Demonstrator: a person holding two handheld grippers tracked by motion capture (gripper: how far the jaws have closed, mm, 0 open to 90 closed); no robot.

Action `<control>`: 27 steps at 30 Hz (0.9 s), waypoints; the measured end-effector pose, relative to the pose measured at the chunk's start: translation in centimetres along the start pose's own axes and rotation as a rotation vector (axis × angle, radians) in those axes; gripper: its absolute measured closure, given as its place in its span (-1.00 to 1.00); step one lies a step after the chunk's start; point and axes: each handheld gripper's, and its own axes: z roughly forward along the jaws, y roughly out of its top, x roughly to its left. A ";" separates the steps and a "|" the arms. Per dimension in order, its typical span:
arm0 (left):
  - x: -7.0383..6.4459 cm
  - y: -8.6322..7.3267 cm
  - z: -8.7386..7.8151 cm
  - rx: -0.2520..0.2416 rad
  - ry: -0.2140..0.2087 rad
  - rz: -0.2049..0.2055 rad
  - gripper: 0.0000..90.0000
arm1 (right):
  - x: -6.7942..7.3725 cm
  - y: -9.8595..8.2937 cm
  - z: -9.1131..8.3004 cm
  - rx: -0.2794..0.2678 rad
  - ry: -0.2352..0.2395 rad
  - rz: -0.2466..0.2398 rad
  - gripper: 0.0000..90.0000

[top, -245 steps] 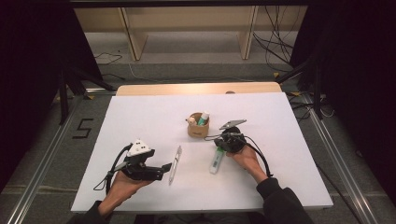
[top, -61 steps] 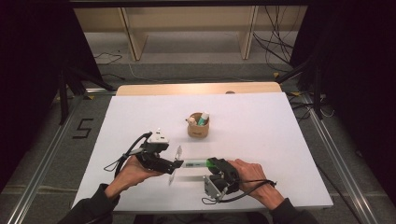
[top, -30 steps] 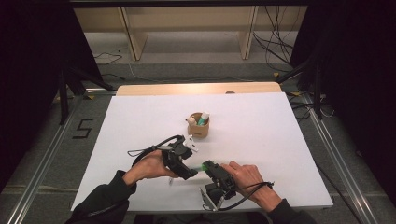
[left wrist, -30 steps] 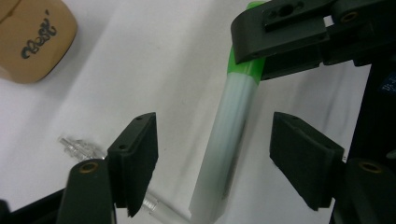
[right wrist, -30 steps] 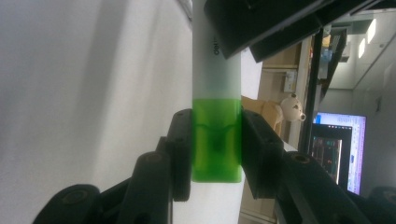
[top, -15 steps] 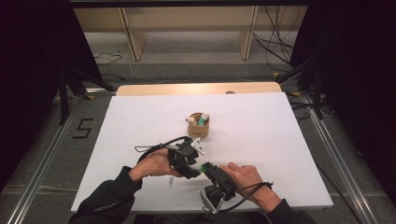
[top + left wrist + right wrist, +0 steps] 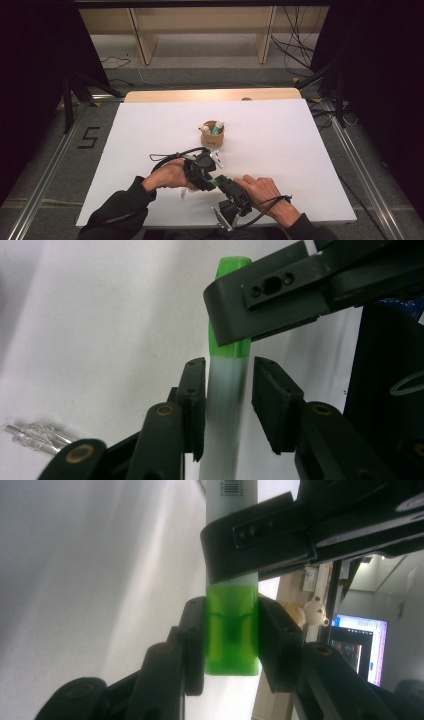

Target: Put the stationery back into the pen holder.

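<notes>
Near the front edge of the desk [image 7: 150, 125], a little left of its middle, the two claws meet on one marker with a green cap [image 7: 232, 630] and a pale grey-white barrel [image 7: 225, 405]. In the right gripper view, the right claw [image 7: 232, 640] is closed on the cap, both pads pressed against its flat sides. In the left gripper view, the left claw [image 7: 227, 405] straddles the barrel just below the cap: its left pad touches the barrel, while a thin gap shows at the other pad, so the jaws stand nearly closed around it rather than fully clamped. In the high view, the left claw [image 7: 207, 175] and the right claw [image 7: 220, 182] face each other tip to tip, with a hand behind each and a cable looping off the left one. A clear pen cap [image 7: 35, 436] lies on the desk beside the left claw. Farther back, near the middle of the desk, stands a small brown cup [image 7: 212, 137] holding a few more pens, well apart from both claws.
</notes>
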 end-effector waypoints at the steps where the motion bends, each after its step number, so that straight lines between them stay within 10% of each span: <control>1: 0.0 0.0 0.0 -0.002 -0.004 -0.007 0.50 | 0.0 0.0 0.0 -0.001 0.001 -0.003 0.50; 18: 0.3 0.0 0.6 0.032 -0.065 -0.004 0.63 | 0.5 0.1 0.0 -0.022 0.004 -0.043 0.49; 27: 0.5 -0.3 -0.1 -0.005 -0.085 -0.027 0.69 | -0.2 -0.5 -0.3 -0.012 -0.005 0.067 0.17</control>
